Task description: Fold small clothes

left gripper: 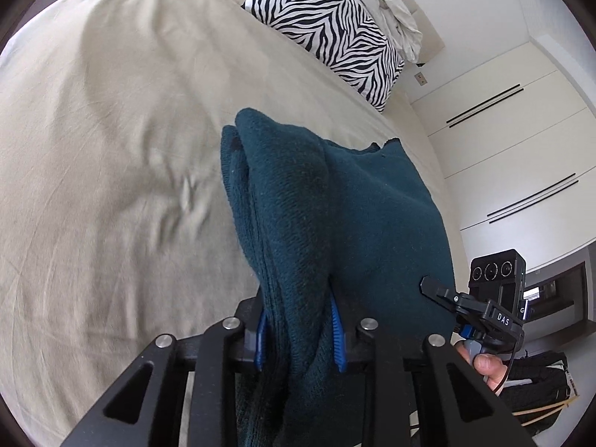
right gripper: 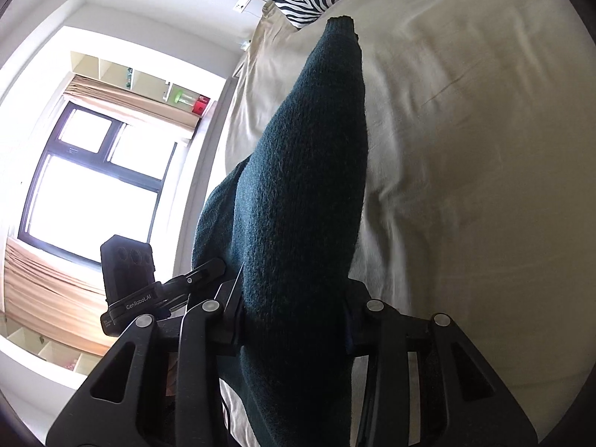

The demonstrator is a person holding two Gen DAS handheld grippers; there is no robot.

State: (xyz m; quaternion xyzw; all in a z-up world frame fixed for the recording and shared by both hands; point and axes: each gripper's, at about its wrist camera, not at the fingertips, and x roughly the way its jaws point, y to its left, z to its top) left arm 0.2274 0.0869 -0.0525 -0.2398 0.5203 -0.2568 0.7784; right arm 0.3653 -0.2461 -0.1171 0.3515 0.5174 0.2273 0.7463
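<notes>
Item: dark teal knitted garment (left gripper: 335,216), bunched and lifted off the bed (left gripper: 111,130), held at two places and hanging between them.

Holders: left tongs (left gripper: 300,331) are clamped on a thick gathered edge, blue pads (left gripper: 338,335) pressed into the knit on both sides; right tongs (right gripper: 294,316) are closed on another bundled portion, their pads largely buried in cloth.

Risks: several layers are pinched at once — a fold may be set crooked, or an inner layer may slide free if the cloth is pulled taut. The free end (right gripper: 341,22) hangs loose and may be dragged or doubled under when lowered.

Views compared: a slim run of the garment, a window (right gripper: 97,186) and shelves are shown only by the right wrist camera. The person's fingers (left gripper: 484,363) on the other handle, wardrobe doors (left gripper: 503,156) and a broader drape are shown only by the left. A zebra-print pillow (left gripper: 324,26) is recorded in both.
</notes>
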